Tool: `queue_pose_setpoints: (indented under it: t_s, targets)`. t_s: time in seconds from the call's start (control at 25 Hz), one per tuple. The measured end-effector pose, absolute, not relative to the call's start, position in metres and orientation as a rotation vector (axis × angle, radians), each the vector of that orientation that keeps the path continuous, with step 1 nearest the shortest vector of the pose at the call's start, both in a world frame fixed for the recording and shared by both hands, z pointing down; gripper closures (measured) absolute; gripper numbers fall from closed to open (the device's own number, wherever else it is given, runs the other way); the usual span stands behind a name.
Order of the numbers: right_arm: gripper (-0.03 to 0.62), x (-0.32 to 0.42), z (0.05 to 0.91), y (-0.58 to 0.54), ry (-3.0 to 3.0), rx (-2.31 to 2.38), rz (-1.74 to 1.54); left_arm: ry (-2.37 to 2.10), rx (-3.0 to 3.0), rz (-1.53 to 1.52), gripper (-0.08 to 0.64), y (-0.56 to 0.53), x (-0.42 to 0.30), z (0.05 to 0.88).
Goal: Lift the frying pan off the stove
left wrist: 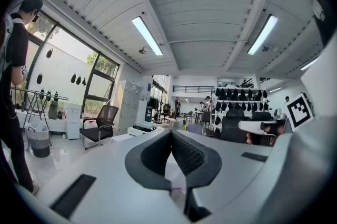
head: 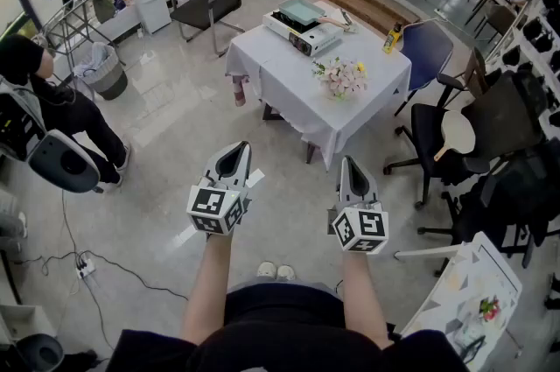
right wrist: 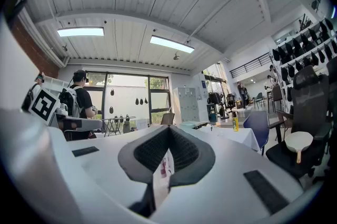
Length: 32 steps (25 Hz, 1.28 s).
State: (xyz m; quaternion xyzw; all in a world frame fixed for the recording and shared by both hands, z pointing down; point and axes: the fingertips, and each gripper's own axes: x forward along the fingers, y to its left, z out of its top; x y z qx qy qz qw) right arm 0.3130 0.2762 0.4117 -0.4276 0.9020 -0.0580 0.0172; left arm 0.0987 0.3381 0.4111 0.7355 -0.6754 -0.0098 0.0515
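White-clothed table (head: 289,77): stove (head: 306,36) at its far end, pan (head: 300,10) resting on the stove. Left gripper (head: 233,156) and right gripper (head: 353,164) held level, well short of the table, jaws pressed together, gripping nothing.

— Any words or numbers to read?

— None. The marker cube (head: 214,211) of the left tool (head: 238,153) and that of the right tool (head: 349,164) bear black-and-white square patterns, not letters. A paper slip (right wrist: 164,170), at six o'clock in the right gripper view, has reddish print – too small to read.

— The yellow bottle (head: 392,38)?

— At the counter's (head: 289,86) two o'clock edge; nothing on it can be read.
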Motion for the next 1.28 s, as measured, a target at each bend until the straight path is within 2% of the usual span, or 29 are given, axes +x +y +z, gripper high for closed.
queue_pose_setpoints:
  t_s: [1.28]
  targets:
    - [0.583, 0.301, 0.424, 0.280, 2.871, -1.200, -0.252, -2.074, 2.160, -0.010, 0.541, 0.353, 0.098, 0.425]
